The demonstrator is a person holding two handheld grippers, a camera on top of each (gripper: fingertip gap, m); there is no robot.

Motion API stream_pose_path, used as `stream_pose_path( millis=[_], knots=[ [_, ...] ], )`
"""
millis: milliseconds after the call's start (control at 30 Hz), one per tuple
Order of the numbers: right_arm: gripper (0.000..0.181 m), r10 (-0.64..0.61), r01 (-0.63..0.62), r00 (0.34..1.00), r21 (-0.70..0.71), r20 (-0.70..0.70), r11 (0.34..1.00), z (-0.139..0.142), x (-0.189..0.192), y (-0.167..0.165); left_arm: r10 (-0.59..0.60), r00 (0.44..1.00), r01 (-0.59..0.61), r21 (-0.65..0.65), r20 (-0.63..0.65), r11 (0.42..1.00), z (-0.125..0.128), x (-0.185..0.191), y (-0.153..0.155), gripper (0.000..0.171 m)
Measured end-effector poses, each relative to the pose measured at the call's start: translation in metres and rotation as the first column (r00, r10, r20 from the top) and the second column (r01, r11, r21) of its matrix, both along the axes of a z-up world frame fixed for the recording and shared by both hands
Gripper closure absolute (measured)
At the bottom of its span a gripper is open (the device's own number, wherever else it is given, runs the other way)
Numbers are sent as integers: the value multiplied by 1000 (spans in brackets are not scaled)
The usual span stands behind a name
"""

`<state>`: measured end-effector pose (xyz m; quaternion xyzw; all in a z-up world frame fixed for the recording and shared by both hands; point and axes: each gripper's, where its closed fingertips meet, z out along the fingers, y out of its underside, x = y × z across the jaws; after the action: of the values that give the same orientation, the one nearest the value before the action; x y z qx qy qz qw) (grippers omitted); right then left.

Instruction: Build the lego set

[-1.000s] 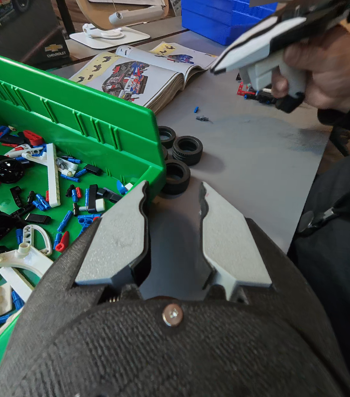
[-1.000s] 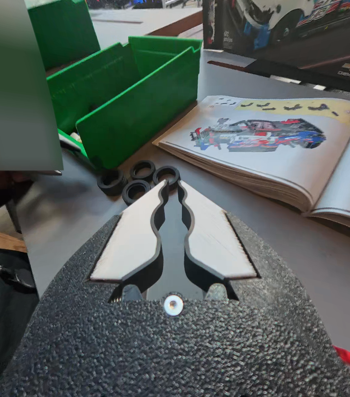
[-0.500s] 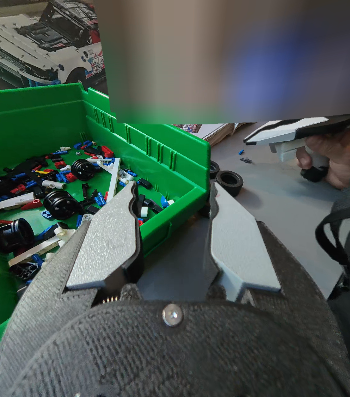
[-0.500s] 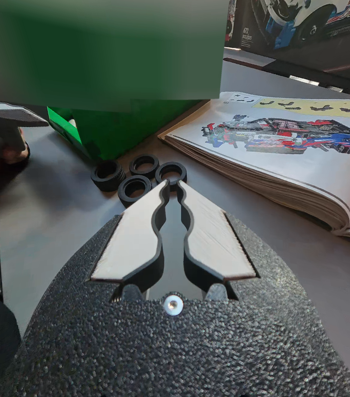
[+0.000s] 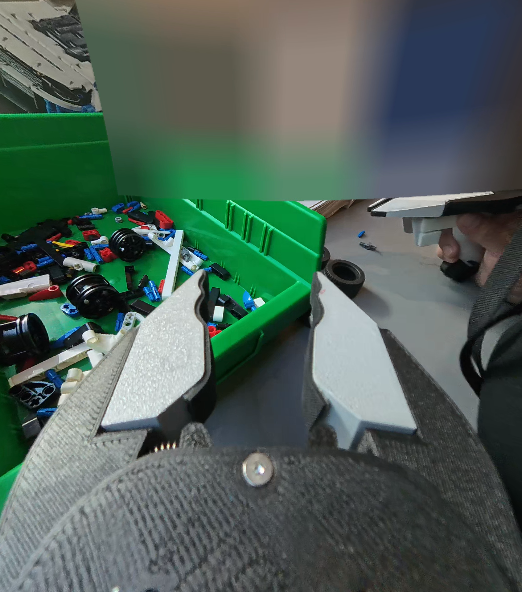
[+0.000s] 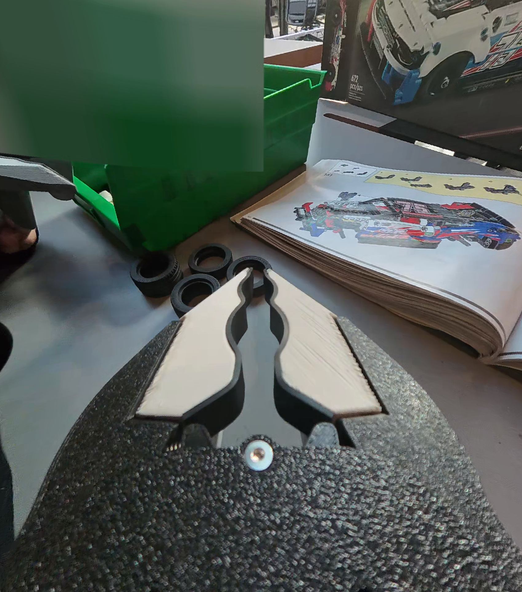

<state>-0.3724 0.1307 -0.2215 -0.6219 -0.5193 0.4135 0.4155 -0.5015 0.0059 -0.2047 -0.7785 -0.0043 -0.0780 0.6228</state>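
A green bin (image 5: 285, 307) holds several loose lego pieces, among them black wheel hubs (image 5: 93, 294) and a long white beam (image 5: 173, 266). My left gripper (image 5: 259, 282) is open and empty, hovering over the bin's near right corner. Several black tyres (image 6: 156, 274) lie on the grey table beside the bin; one also shows in the left wrist view (image 5: 346, 277). My right gripper (image 6: 257, 272) is empty, its jaws drawn to a narrow gap, with its tips just above the nearest tyre (image 6: 248, 261). Each gripper shows in the other's view, held by a hand.
An open instruction book (image 6: 397, 243) lies right of the tyres, with the set's box (image 6: 445, 64) behind it. Two small pins (image 5: 367, 245) lie on the table. A person's dark clothing and strap (image 5: 509, 320) are at the table's near edge. The gap from one gripper's tips to the other's is roughly 20 cm.
My left gripper swung left toward the bin and its jaws spread a little wider. My right gripper drifted slightly closer to the tyres, jaws unchanged.
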Motion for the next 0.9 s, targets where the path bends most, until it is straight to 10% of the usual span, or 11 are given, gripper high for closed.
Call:
stream_pose_path(
  millis=[600,900],
  knots=[
    [163,-5,5,999,1,-48,1000,8,9,-2,134,978,-157,-144,-160,977,39,-47,-8,120],
    [157,-17,17,1000,-17,-24,1000,4,9,0,-150,961,2,-537,-234,844,34,-84,2,133]
  ],
)
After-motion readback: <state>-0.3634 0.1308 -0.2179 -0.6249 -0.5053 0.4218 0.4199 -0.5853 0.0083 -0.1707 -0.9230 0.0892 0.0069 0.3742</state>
